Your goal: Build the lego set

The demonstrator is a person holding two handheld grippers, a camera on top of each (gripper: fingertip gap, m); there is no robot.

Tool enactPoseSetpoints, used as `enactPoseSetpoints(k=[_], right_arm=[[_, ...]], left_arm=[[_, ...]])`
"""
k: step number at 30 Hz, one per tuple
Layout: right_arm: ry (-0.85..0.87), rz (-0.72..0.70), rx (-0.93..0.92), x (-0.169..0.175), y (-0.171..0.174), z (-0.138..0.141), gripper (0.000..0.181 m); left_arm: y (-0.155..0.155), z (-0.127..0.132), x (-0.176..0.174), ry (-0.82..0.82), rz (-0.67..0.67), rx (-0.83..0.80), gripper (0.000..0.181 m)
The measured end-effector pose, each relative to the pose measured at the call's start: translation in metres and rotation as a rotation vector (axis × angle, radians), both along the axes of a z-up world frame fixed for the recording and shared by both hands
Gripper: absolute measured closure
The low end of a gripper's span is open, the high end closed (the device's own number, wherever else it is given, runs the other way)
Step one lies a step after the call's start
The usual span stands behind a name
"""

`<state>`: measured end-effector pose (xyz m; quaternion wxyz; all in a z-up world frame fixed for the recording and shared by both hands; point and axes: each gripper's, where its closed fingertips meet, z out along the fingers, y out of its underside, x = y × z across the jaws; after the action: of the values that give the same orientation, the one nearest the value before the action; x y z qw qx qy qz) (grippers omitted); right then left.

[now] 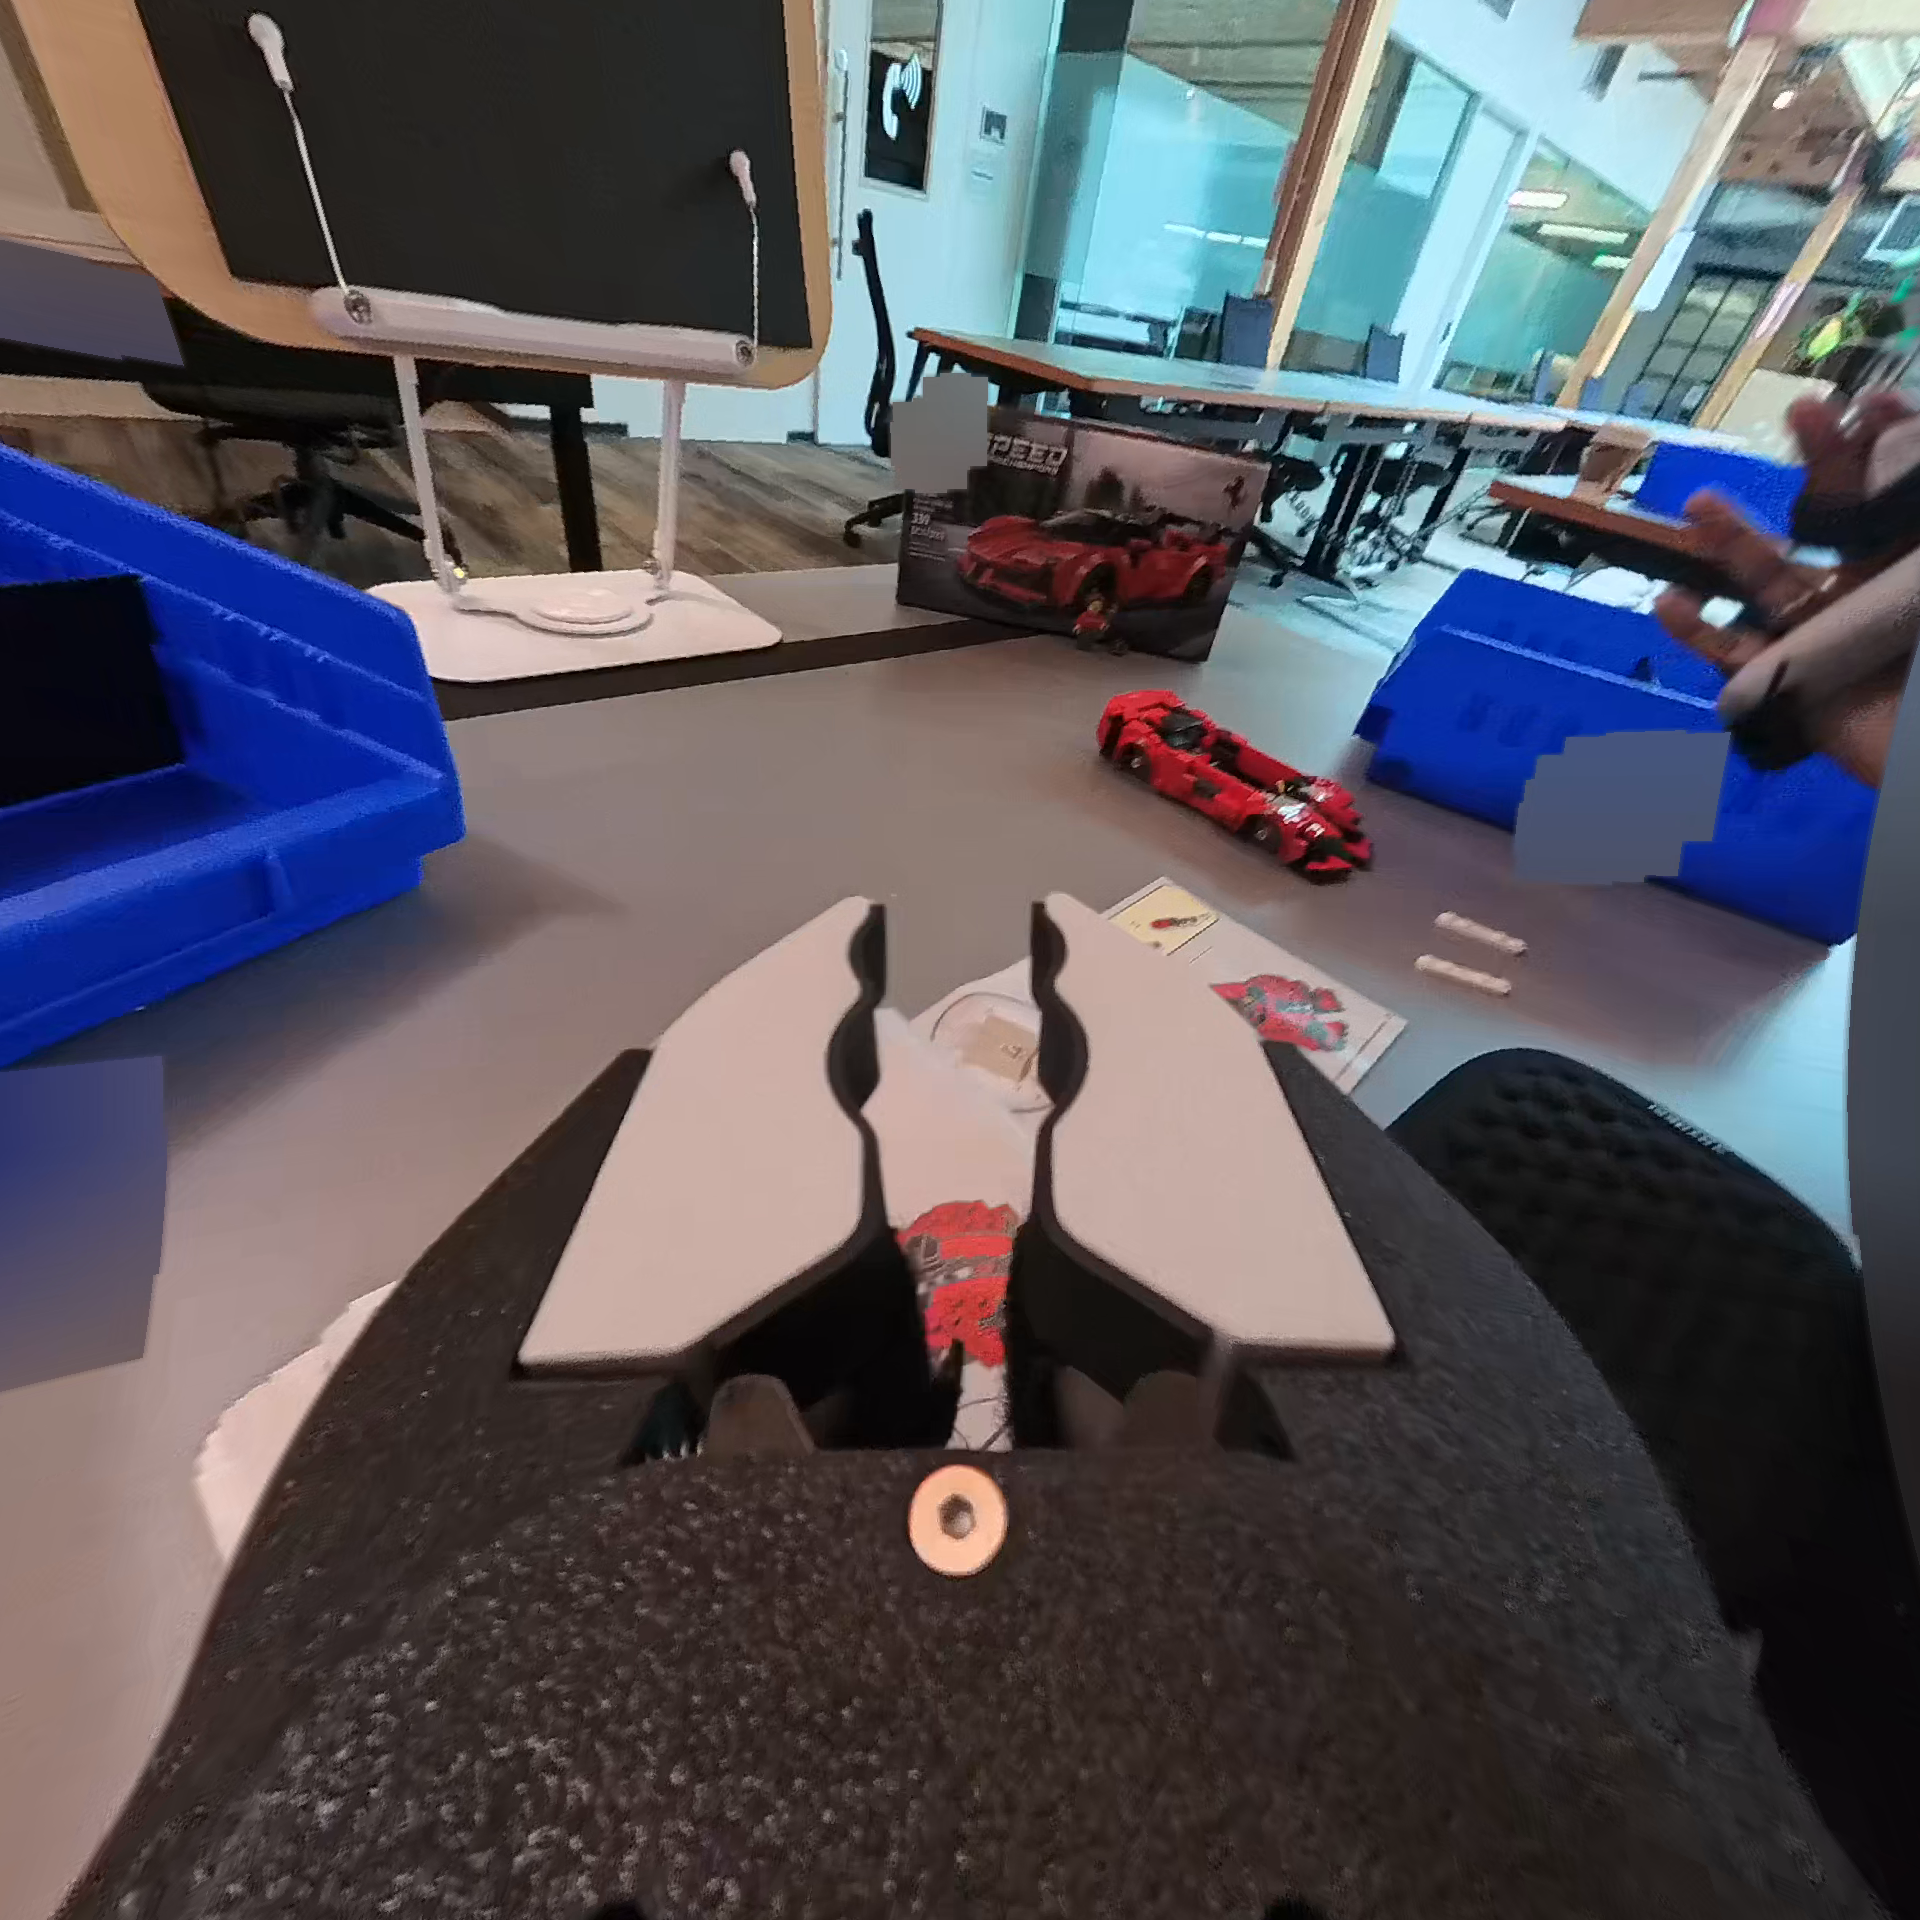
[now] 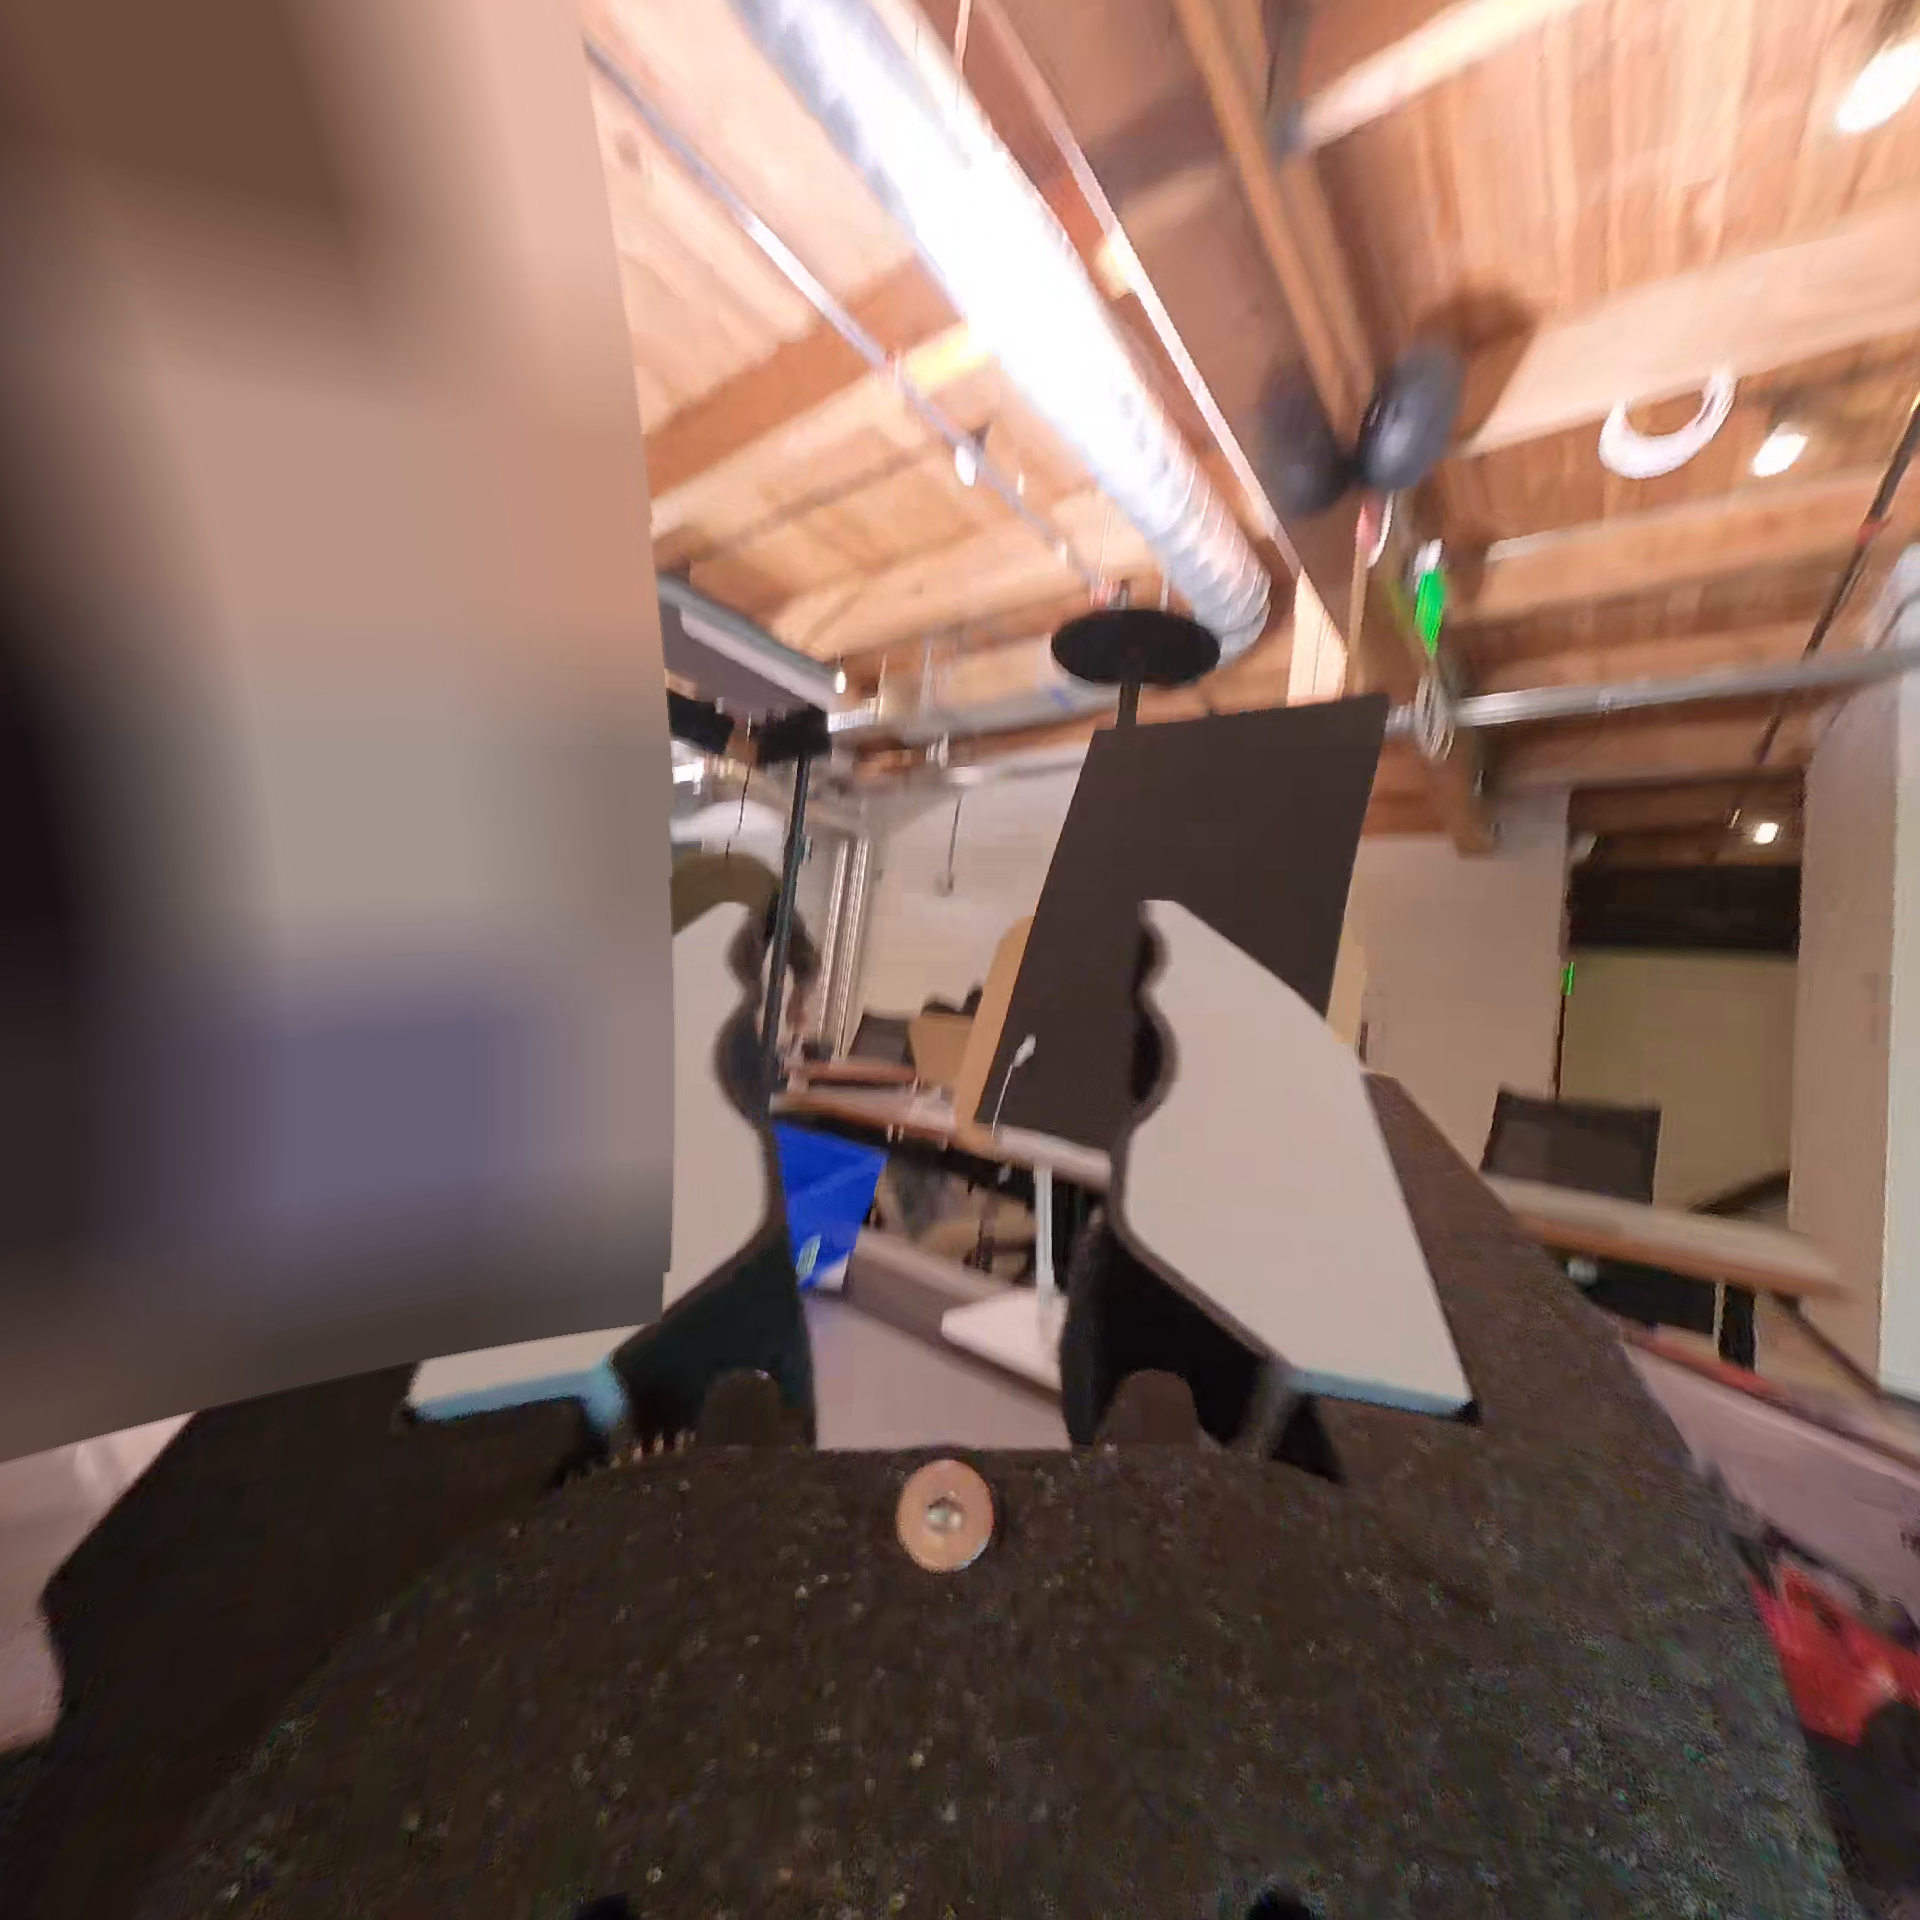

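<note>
A built red lego car (image 1: 1231, 790) stands on the grey table (image 1: 727, 790), ahead and to the right of my left gripper (image 1: 958, 920). The left gripper is open and empty, low over instruction sheets (image 1: 1304, 1013) that lie flat on the table. Two small white pieces (image 1: 1475, 948) lie right of the sheets. My right gripper (image 2: 940, 914) is open and empty, lifted and tilted up toward the ceiling. A red blur (image 2: 1829, 1652) at the lower right edge of the right wrist view may be the car.
The lego set's box (image 1: 1081, 540) stands behind the car. Blue bins sit at the left (image 1: 208, 810) and right (image 1: 1538, 707). A white stand with a black board (image 1: 582, 613) is at the back. A hand (image 1: 1766, 582) is at the upper right, and a black mesh chair (image 1: 1662, 1299) at the right. Across from one pair of fingers to the other is roughly 35 cm. My left tips are about 55 cm from the red blur (image 2: 1829, 1652), my right tips only 40 cm. My left wrist view (image 1: 1191, 559) looks at it from another angle.
</note>
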<state>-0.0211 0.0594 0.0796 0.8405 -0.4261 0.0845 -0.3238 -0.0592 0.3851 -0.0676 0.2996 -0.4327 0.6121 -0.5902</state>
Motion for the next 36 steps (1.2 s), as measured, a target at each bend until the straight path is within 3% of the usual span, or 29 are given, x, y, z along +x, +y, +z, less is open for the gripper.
enactPoseSetpoints(k=[3,5,9,13,15,16,22,25,27,28,31,34,36], right_arm=[[-0.062,-0.024,0.092,-0.001,-0.009,0.022,0.080],[-0.078,-0.049,0.096,-0.001,-0.012,0.027,0.078],[-0.047,-0.067,0.062,0.001,-0.015,0.027,0.109],[-0.016,-0.191,-0.071,0.012,-0.021,0.019,0.141],[-0.028,-0.282,-0.150,0.015,-0.026,0.016,0.174],[-0.019,-0.331,-0.194,0.019,-0.030,0.014,0.181],[0.063,-0.429,-0.477,0.032,-0.033,-0.005,0.181],[0.088,-0.410,-0.595,0.029,-0.043,-0.010,0.175],[0.156,-0.402,-0.724,0.030,-0.059,-0.020,0.171],[0.196,-0.397,-0.808,0.029,-0.070,-0.027,0.180],[0.288,-0.366,-0.969,0.023,-0.102,-0.040,0.181],[0.347,-0.343,-1.053,0.024,-0.136,-0.047,0.165],[0.412,-0.307,-1.163,0.024,-0.160,-0.060,0.175]], left_arm=[[0.009,-0.013,0.003,0.038,0.034,0.076,0.144],[0.012,-0.021,0.004,0.059,0.032,0.126,0.141],[0.009,-0.030,0.005,0.078,-0.001,0.155,0.137],[0.006,-0.040,0.007,0.101,-0.026,0.155,0.133],[0.002,-0.043,0.007,0.106,-0.044,0.157,0.134],[0.002,-0.043,0.007,0.108,-0.048,0.163,0.135],[0.001,-0.050,0.008,0.118,-0.053,0.202,0.139],[-0.005,-0.052,0.010,0.123,-0.077,0.191,0.141],[-0.012,-0.050,0.012,0.121,-0.100,0.188,0.142],[-0.015,-0.049,0.013,0.117,-0.110,0.191,0.142],[-0.024,-0.045,0.018,0.111,-0.119,0.204,0.143],[-0.036,-0.040,0.023,0.090,-0.135,0.221,0.143],[-0.043,-0.037,0.028,0.088,-0.147,0.217,0.143]])
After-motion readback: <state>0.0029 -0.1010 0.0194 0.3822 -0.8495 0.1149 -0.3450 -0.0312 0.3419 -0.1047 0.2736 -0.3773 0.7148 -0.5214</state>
